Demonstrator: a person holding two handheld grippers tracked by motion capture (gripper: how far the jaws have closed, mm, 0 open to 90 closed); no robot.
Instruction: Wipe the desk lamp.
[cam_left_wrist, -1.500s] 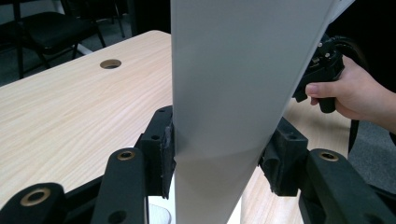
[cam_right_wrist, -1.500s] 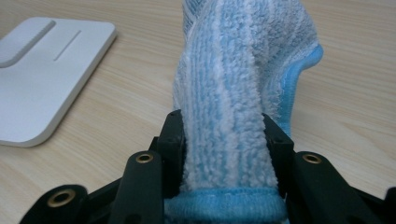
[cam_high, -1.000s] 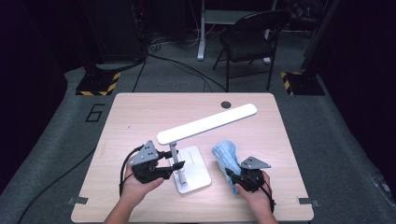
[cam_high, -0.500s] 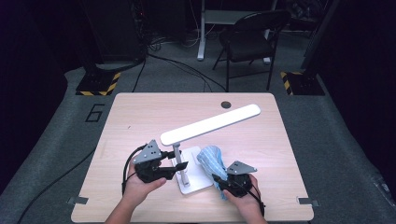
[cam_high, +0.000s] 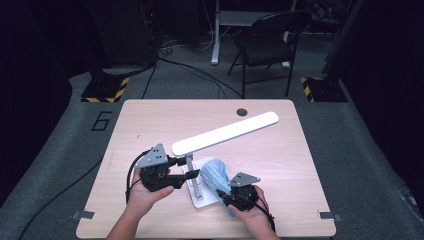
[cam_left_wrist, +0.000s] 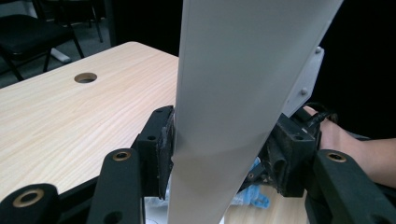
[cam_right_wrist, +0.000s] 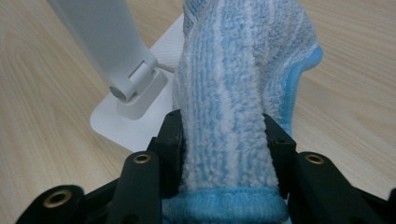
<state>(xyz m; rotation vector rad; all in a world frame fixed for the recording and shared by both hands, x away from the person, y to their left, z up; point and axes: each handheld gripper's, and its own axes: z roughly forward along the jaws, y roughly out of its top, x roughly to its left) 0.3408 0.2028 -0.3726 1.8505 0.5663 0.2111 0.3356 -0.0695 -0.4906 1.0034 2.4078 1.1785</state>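
A white desk lamp stands on the table: long bar head (cam_high: 225, 134), flat post (cam_left_wrist: 233, 70), square base (cam_high: 207, 201). My left gripper (cam_high: 186, 169) straddles the post low down. Its jaws have just been opening, and the post stands between them without being pinched (cam_left_wrist: 219, 154). My right gripper (cam_high: 224, 192) is shut on a bunched blue-and-white striped cloth (cam_high: 212, 172). Its jaws have eased a little, and the pads still press on the cloth (cam_right_wrist: 233, 70). The cloth sits over the base (cam_right_wrist: 135, 116), right beside the post's foot.
The light wooden table (cam_high: 280, 165) has a round cable hole (cam_high: 242, 112) near its far edge. A black folding chair (cam_high: 270, 35) and cables stand on the floor beyond it. The lamp head overhangs the table's middle.
My right gripper has carried the cloth leftward, from beside the base onto it and close to the post. The left hand has stayed at the post.
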